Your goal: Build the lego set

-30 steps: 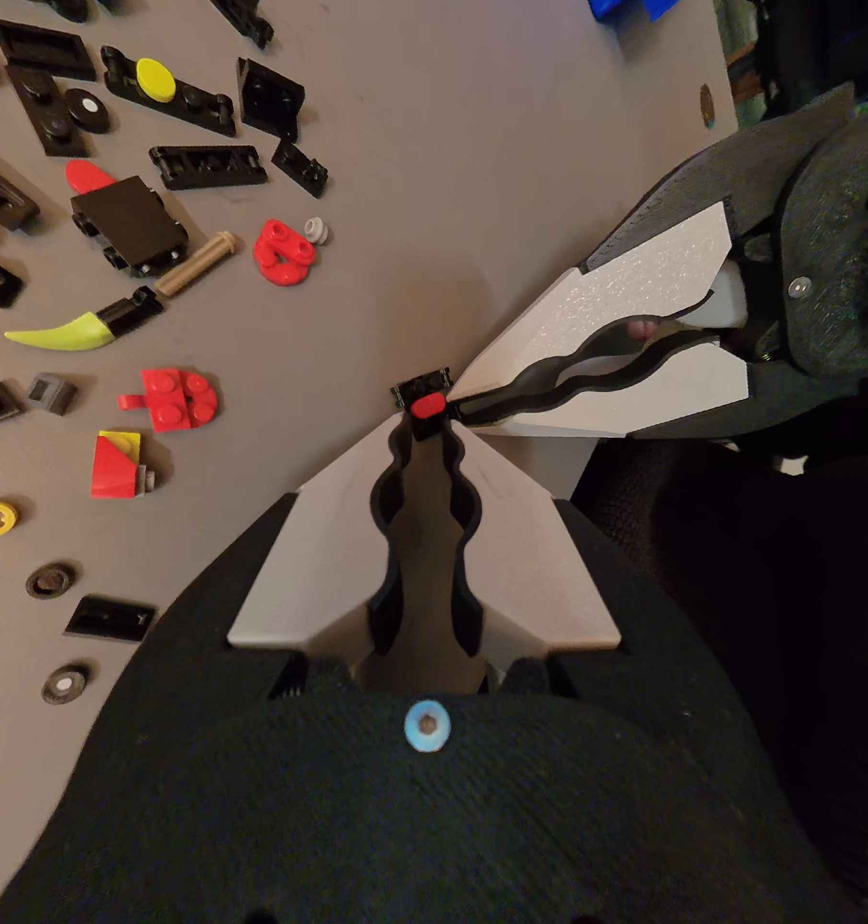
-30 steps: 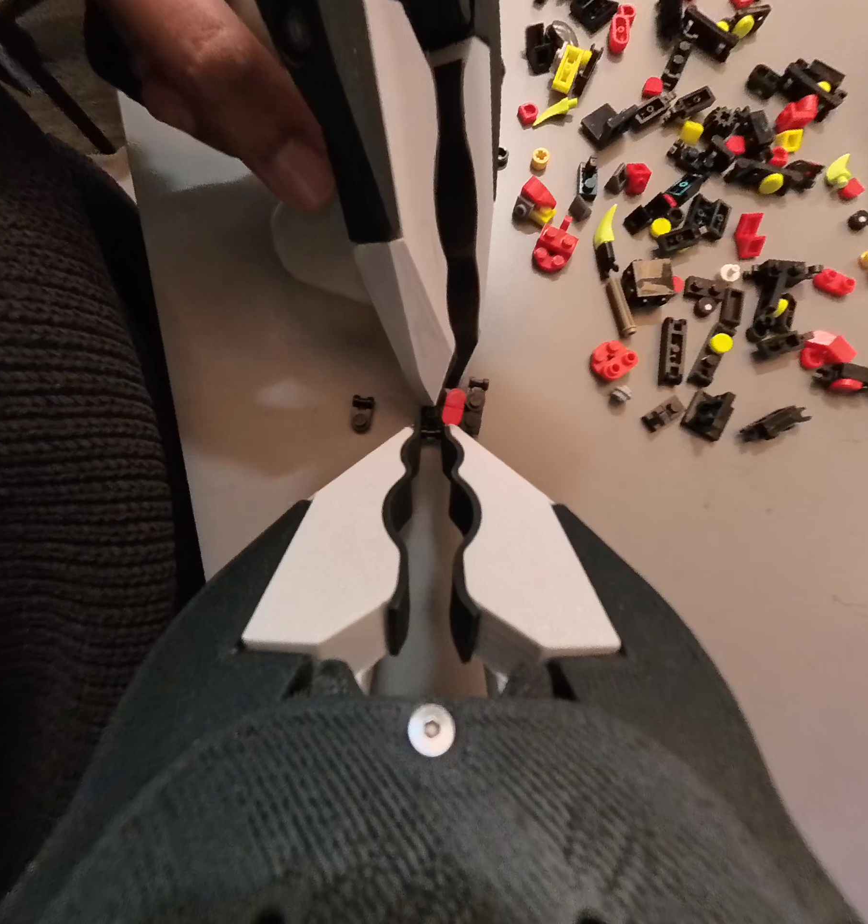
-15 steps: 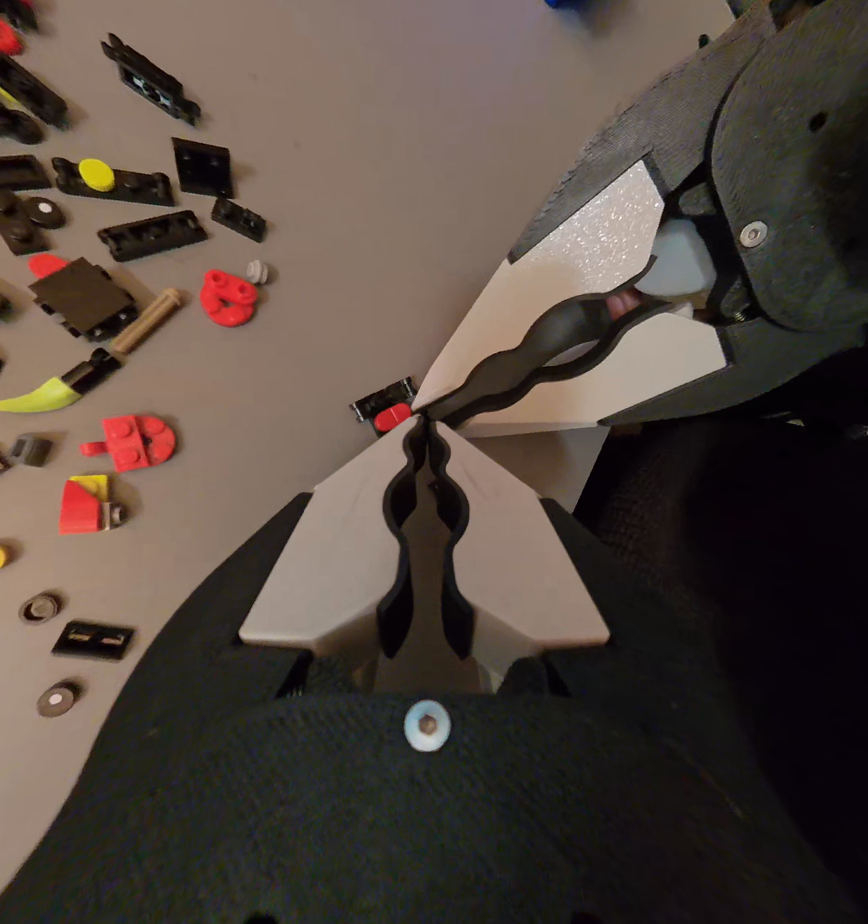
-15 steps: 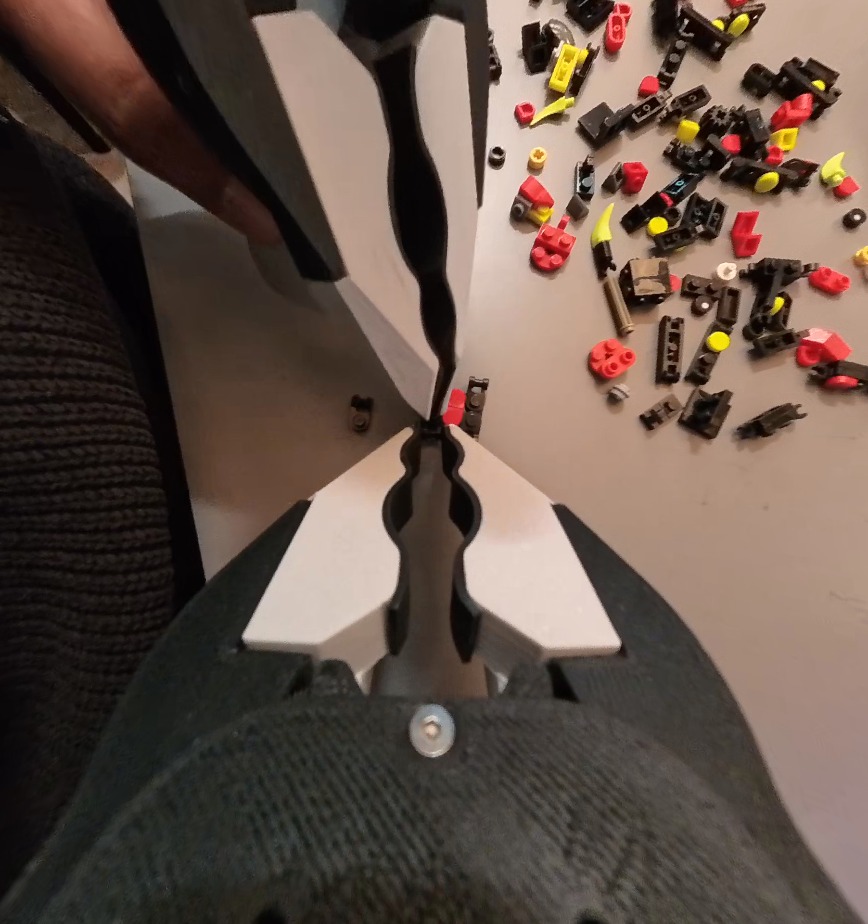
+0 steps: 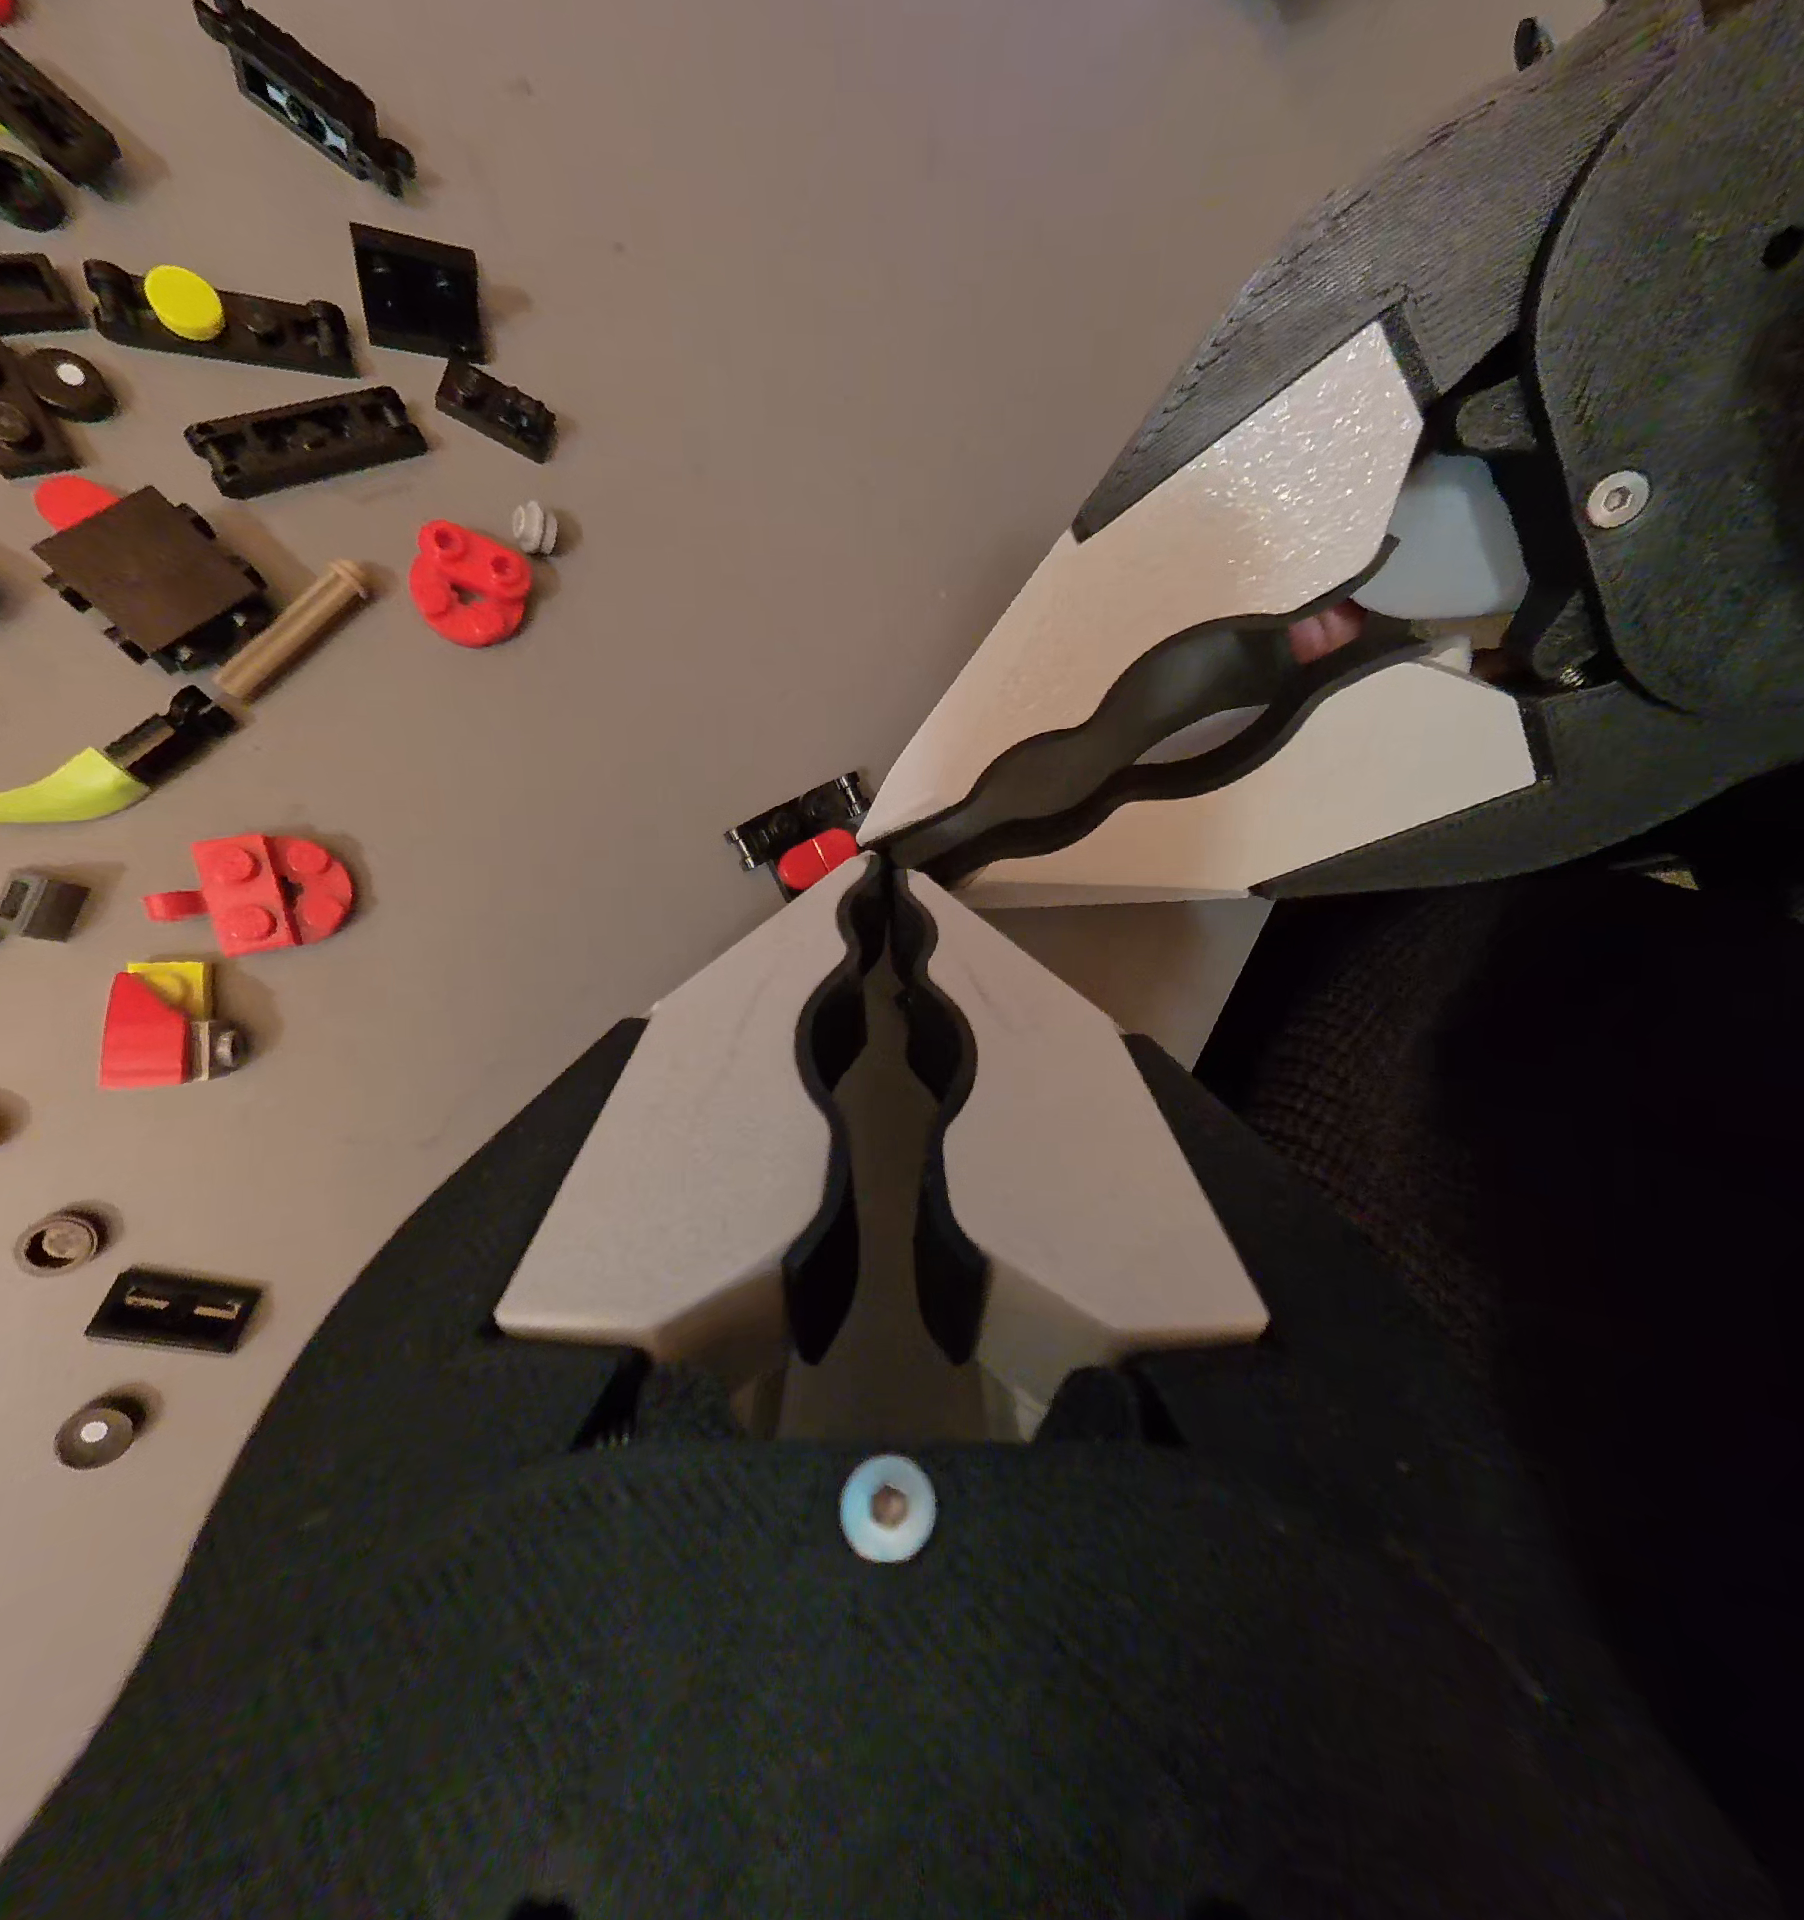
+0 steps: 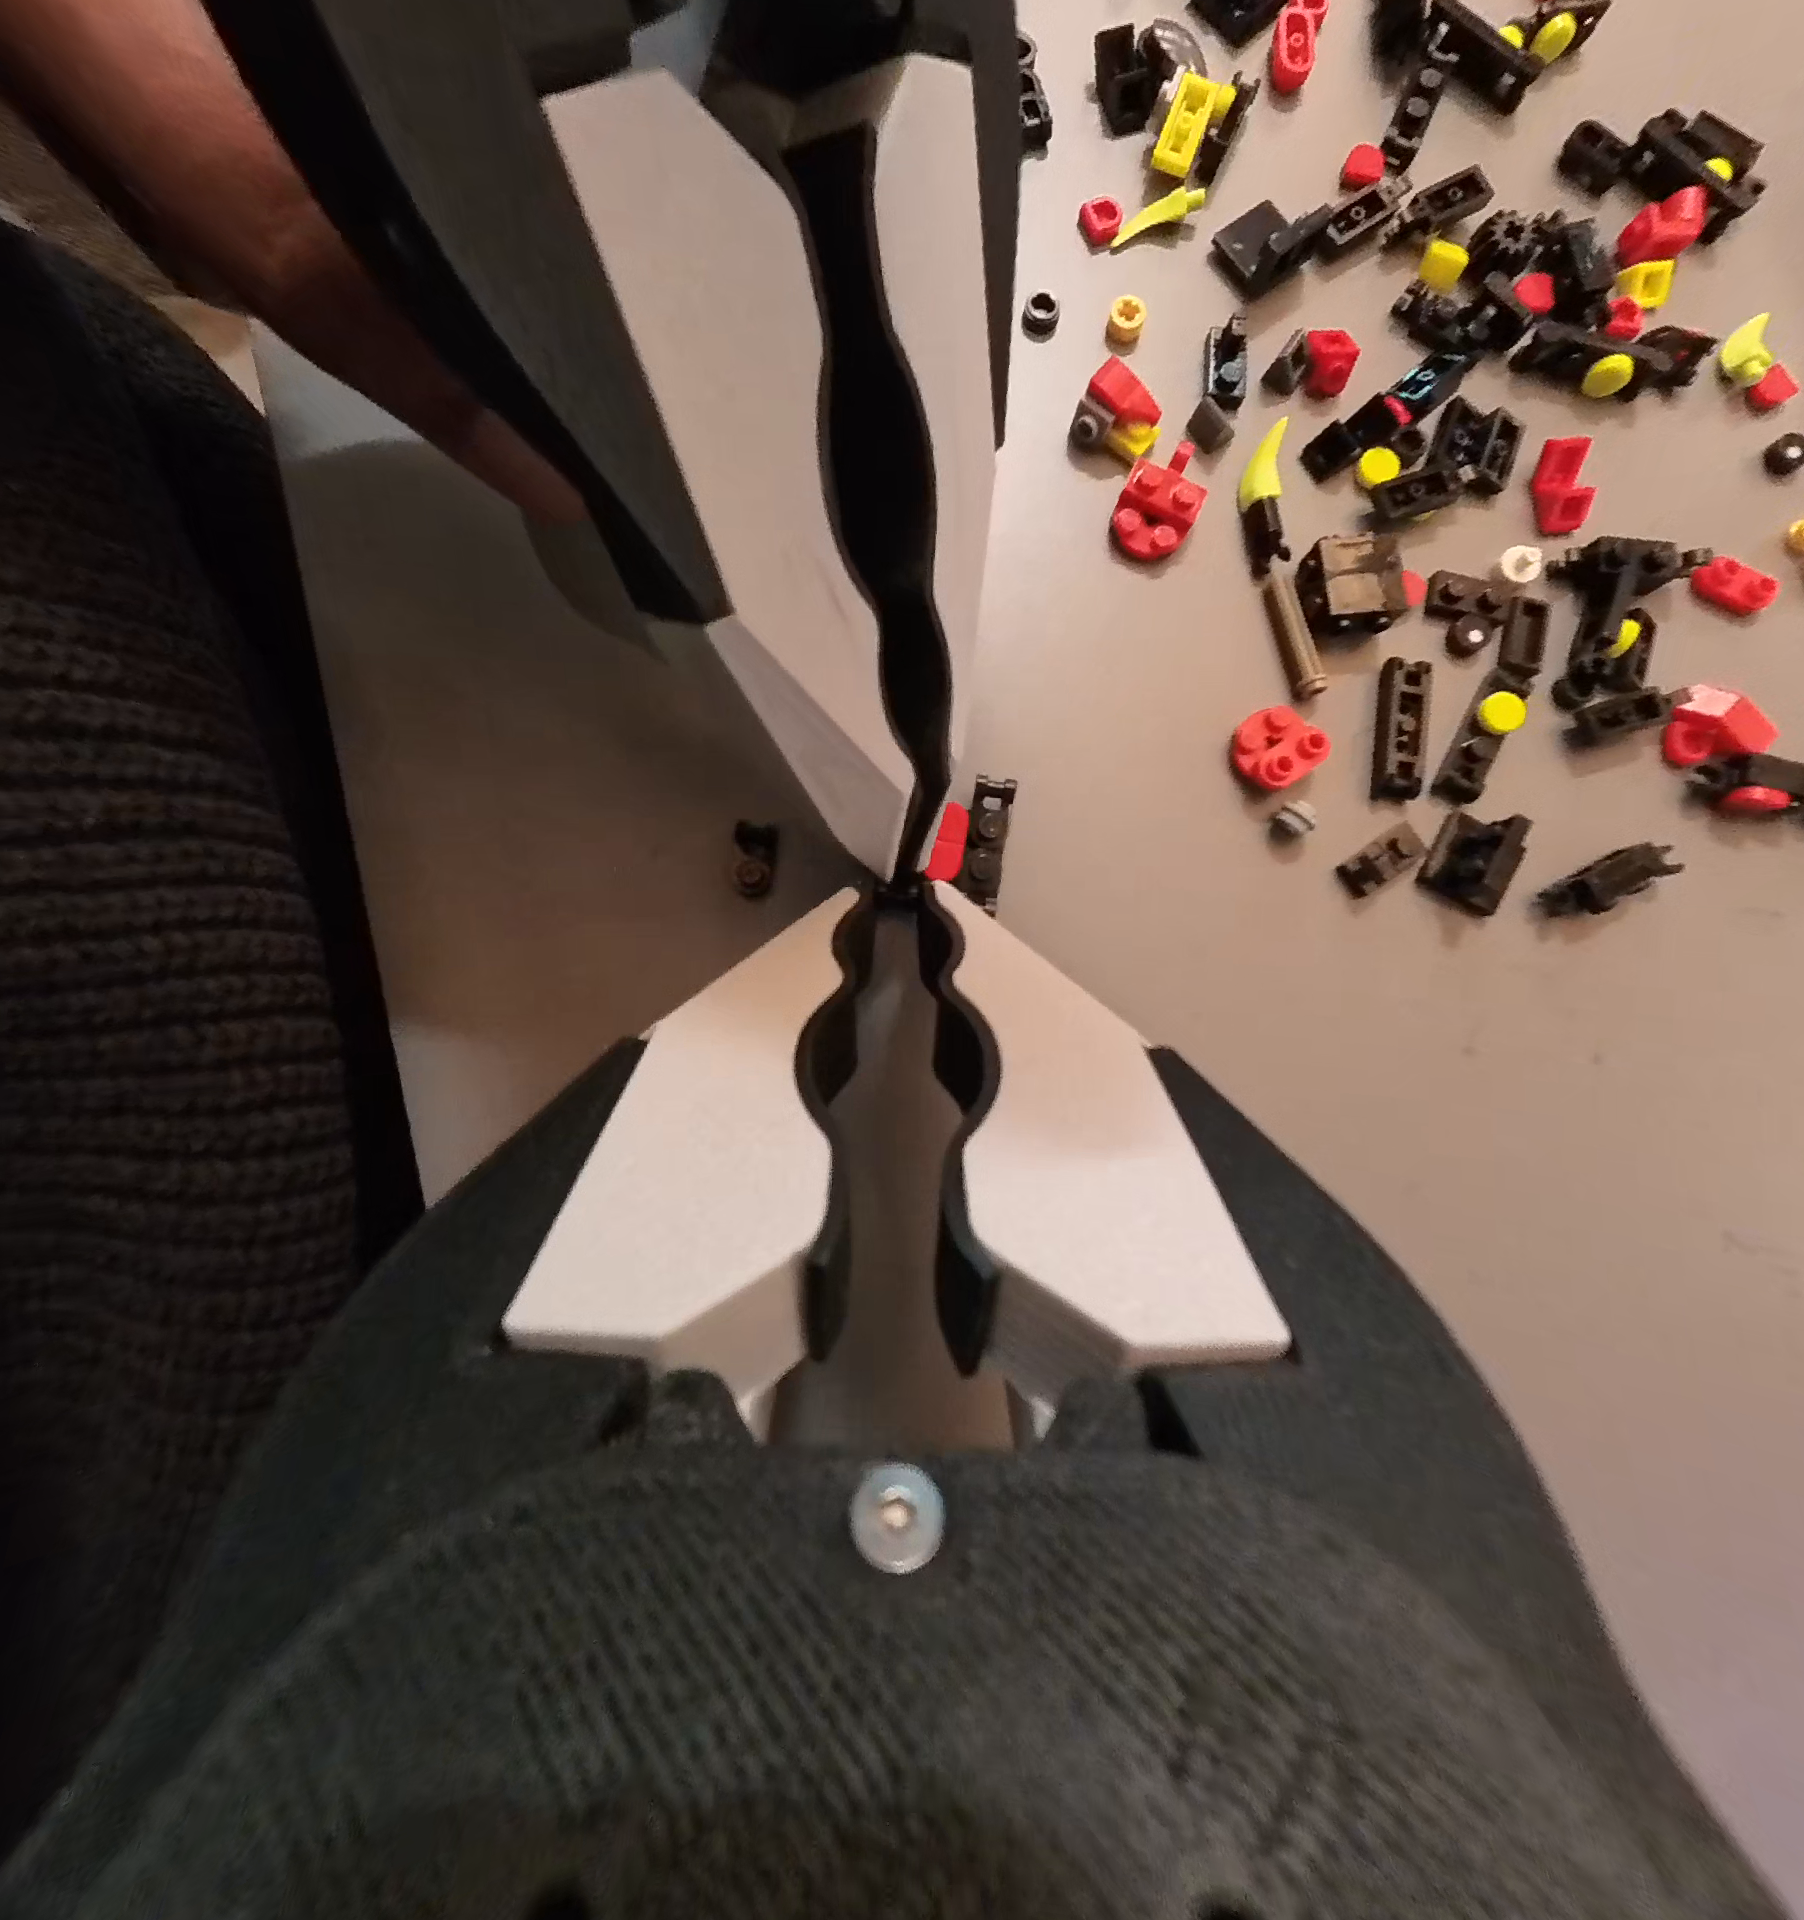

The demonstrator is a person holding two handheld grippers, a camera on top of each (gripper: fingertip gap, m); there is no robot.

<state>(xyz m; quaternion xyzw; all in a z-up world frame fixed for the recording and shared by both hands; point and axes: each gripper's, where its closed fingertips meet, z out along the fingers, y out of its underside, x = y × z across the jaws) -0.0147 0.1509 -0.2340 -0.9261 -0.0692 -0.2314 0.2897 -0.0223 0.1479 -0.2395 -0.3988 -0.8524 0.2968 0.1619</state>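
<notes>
- While both grippers sit tip to tip over the grey table (image 5: 773, 312), the left gripper (image 5: 882, 883) has its jaws fully closed, and I can't see anything between them.
- The right gripper (image 6: 898, 896) is nearly closed, with what looks like a small black bit (image 6: 898, 891) pinched right at the tips. I can't tell if it's joined to the plate next to it.
- That black plate (image 5: 799, 816) has a red tile (image 5: 815, 860) along its near edge. From the left wrist view it's just left of and beyond the tips, and the red tile touches or almost touches the right gripper's tip.
- In the right wrist view the plate's long axis runs near to far, just right of the tips, and its near end is hidden behind the right finger.
- Both grippers are about equally close to the plate. I can't tell whether it's lying on the table or lifted.
- A tiny black piece (image 6: 754, 857) sits alone to the left, and the heap of loose bricks (image 6: 1449, 416) is well off to the far right.
</notes>
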